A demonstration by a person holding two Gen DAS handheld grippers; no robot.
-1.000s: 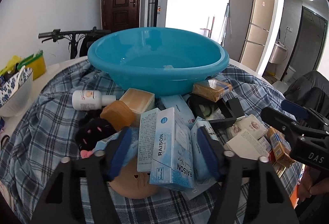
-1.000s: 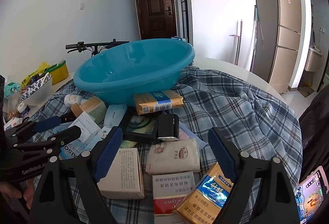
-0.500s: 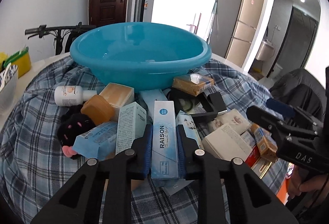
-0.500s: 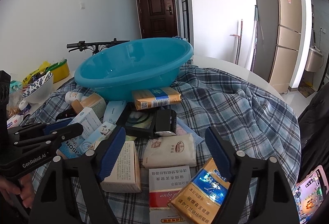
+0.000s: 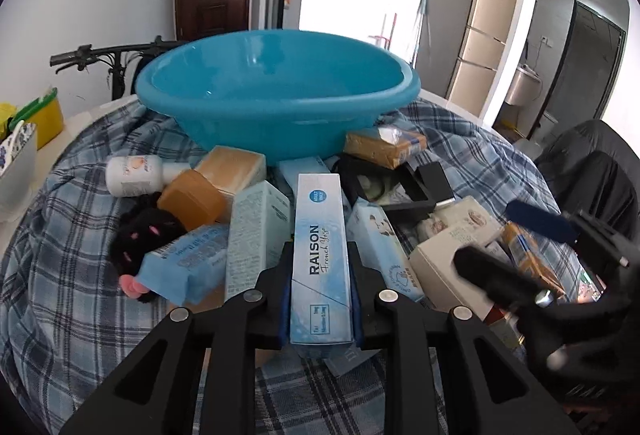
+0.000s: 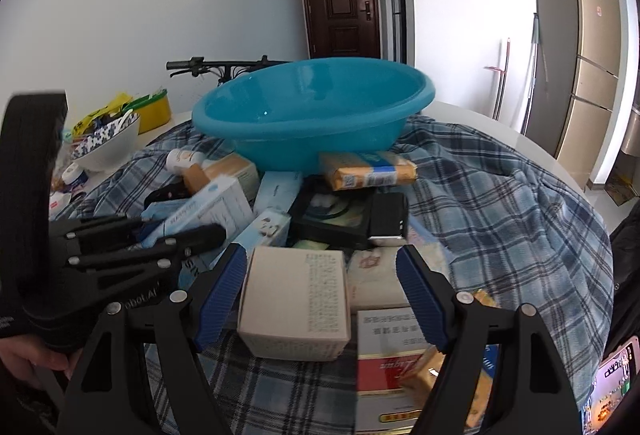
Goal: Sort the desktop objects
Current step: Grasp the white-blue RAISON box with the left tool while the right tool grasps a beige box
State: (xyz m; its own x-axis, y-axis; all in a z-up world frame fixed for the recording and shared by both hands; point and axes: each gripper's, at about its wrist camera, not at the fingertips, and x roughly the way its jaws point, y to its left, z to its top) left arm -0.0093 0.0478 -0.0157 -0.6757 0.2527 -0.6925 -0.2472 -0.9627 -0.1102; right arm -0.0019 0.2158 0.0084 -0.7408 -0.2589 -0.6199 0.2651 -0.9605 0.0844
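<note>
My left gripper (image 5: 320,291) is shut on a pale blue RAISON box (image 5: 319,255) and holds it over the pile of boxes; it also shows in the right wrist view (image 6: 200,231). A big blue basin (image 5: 280,95) stands behind the pile on the plaid cloth (image 5: 68,235); it also shows in the right wrist view (image 6: 316,107). My right gripper (image 6: 324,295) is open, its blue pads either side of a beige box (image 6: 296,299) without touching it. The right gripper also shows at the right of the left wrist view (image 5: 520,247).
Around lie a white bottle (image 5: 132,175), orange soap packs (image 5: 192,199), a black plush (image 5: 140,235), a yellow pack (image 6: 368,169), a black case (image 6: 348,215), a red-and-white carton (image 6: 392,367). A patterned bowl (image 6: 108,143) and yellow tub (image 6: 154,111) stand left of the cloth.
My left gripper closed on the RAISON box and lifted it. My right gripper moved forward and left, so the beige box now sits between its open pads.
</note>
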